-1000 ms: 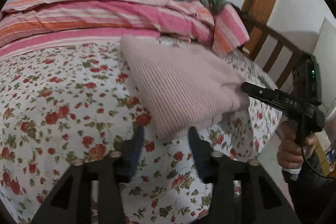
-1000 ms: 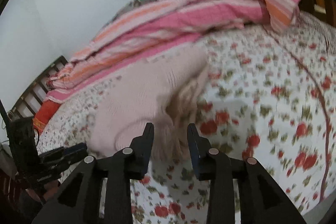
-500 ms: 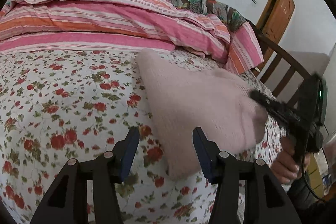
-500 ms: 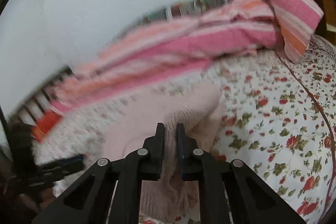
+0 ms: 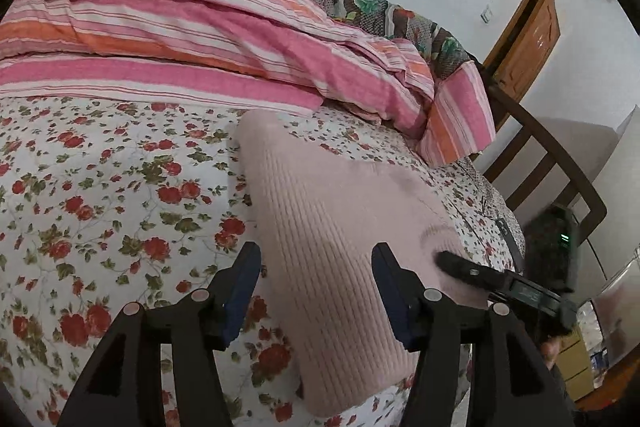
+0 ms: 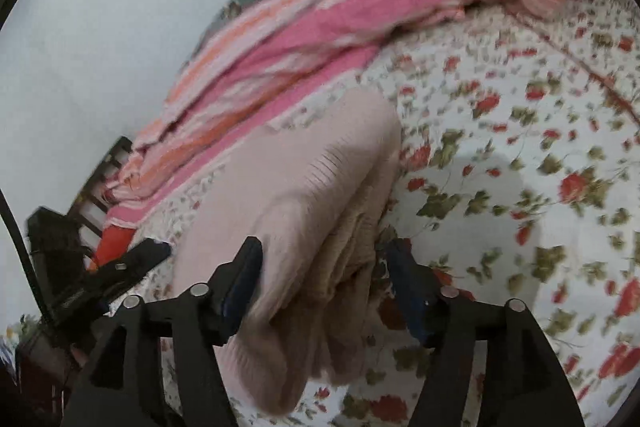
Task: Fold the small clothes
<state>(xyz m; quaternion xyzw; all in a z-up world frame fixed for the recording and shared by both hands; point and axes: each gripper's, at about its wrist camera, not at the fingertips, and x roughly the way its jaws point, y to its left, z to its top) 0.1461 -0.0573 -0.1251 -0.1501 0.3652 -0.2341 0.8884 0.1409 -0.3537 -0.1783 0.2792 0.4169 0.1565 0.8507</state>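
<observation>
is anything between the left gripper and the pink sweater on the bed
Nothing visible. The left gripper is open right over the near edge of the folded pink knit sweater, with only floral bedsheet beside it. The right gripper, its fingers just opened, straddles the sweater's other end.

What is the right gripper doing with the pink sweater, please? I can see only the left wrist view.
Observer: The right gripper has just been opening. In its own view its fingers stand apart on either side of the pink sweater's near end, with the cloth between them but not pinched.
Operator: Thank you. How does the fold look from that side?
Observer: The sweater's open edge faces that camera. Several layers show there, with a tan inner layer tucked under the pink top one.
</observation>
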